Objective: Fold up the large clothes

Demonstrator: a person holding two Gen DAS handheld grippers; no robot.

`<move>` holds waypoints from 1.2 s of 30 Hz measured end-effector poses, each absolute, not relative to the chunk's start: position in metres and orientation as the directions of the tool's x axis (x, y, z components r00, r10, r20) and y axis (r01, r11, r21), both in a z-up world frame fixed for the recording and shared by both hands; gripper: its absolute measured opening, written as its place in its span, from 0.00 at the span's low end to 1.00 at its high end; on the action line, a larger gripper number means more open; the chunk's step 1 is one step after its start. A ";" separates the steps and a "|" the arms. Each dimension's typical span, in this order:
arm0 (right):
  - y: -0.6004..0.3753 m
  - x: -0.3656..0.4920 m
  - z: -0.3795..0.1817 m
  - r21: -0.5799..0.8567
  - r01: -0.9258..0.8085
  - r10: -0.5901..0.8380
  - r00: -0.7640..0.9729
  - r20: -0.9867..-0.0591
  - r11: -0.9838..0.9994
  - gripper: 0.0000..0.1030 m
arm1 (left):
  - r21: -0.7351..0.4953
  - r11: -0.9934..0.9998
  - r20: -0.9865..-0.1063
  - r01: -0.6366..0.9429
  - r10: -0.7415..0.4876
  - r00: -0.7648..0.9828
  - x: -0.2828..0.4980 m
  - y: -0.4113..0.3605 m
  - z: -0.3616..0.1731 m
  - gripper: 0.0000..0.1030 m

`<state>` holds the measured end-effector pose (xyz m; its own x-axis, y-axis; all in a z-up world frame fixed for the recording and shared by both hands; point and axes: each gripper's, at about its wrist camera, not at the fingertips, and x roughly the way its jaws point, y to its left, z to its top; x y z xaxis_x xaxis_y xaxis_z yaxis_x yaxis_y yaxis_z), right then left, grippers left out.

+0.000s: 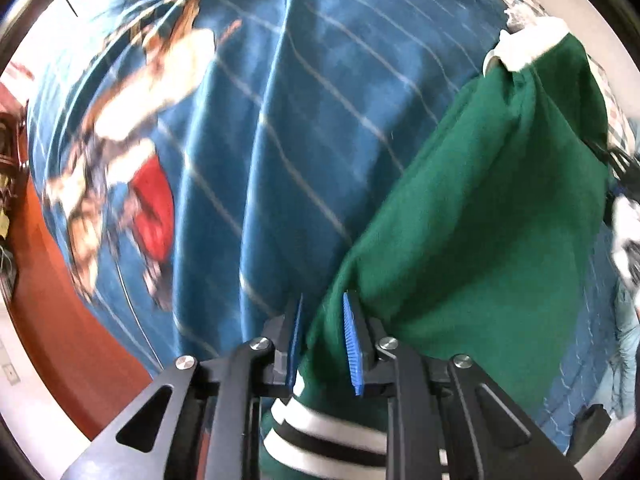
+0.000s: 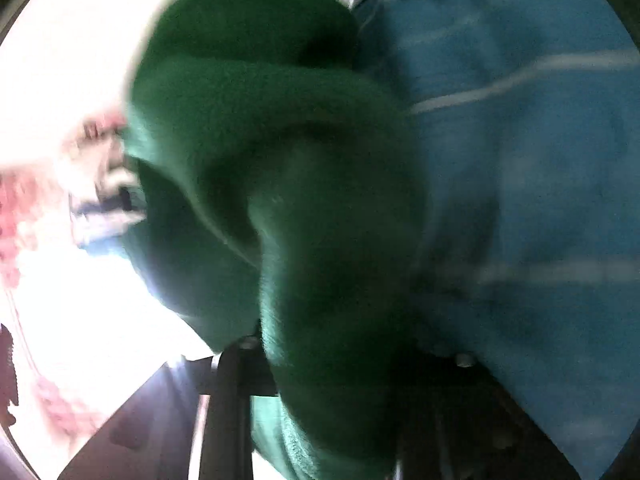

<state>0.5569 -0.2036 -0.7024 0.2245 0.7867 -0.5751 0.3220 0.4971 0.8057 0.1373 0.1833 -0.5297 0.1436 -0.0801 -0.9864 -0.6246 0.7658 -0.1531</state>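
left hand-held gripper [image 1: 325, 342] clamped on green garment [image 1: 480, 216] near its striped hem, over blue blanket [image 1: 280, 120]. right hand-held gripper [image 2: 332, 360] buried in green cloth; jaw state indeterminate.

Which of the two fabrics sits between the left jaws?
The green garment, its striped cuff by the jaws; the blue striped blanket just lies underneath.

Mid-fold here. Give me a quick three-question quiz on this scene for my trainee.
1. True or false: the left claw has the green garment between its pads.
2. The bedcover under the garment is: A plain red, B blue with pale stripes, C white.
3. What colour are the pale bands on the garment's cuff?
Key: 1 true; 2 B; 3 white.
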 end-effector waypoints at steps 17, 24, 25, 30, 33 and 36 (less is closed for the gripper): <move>-0.449 0.167 -0.619 0.424 0.880 0.394 0.319 -0.862 0.215 0.29 | -0.152 0.768 -0.976 -0.622 -0.017 0.217 0.138 0.210 -0.462 0.76; -0.490 0.164 -0.622 0.335 0.845 0.478 0.110 -0.872 0.418 0.65 | -0.134 0.732 -0.990 -0.668 -0.073 0.119 0.115 0.146 -0.535 0.76; -0.496 0.168 -0.608 0.315 0.823 0.457 0.076 -0.886 0.473 0.65 | -0.116 0.732 -0.992 -0.672 -0.057 0.109 0.118 0.142 -0.539 0.76; -0.499 0.206 -0.538 0.229 0.589 0.269 0.020 -0.963 0.775 0.65 | -0.095 0.730 -0.991 -0.676 -0.008 0.130 0.126 0.139 -0.528 0.76; -0.485 0.267 -0.514 0.203 0.395 0.182 0.092 -0.979 0.896 0.65 | -0.091 0.728 -0.990 -0.679 0.007 0.140 0.125 0.140 -0.516 0.76; -0.471 0.332 -0.522 0.247 0.255 0.220 0.127 -0.967 0.935 0.74 | -0.058 0.744 -0.990 -0.666 0.041 0.132 0.130 0.141 -0.512 0.76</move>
<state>0.3321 -0.4710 -0.5217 0.1267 0.2205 -0.9671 0.2554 0.9349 0.2466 0.1303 0.1407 -0.5116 0.1319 0.0405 -0.9904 -0.6658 0.7439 -0.0582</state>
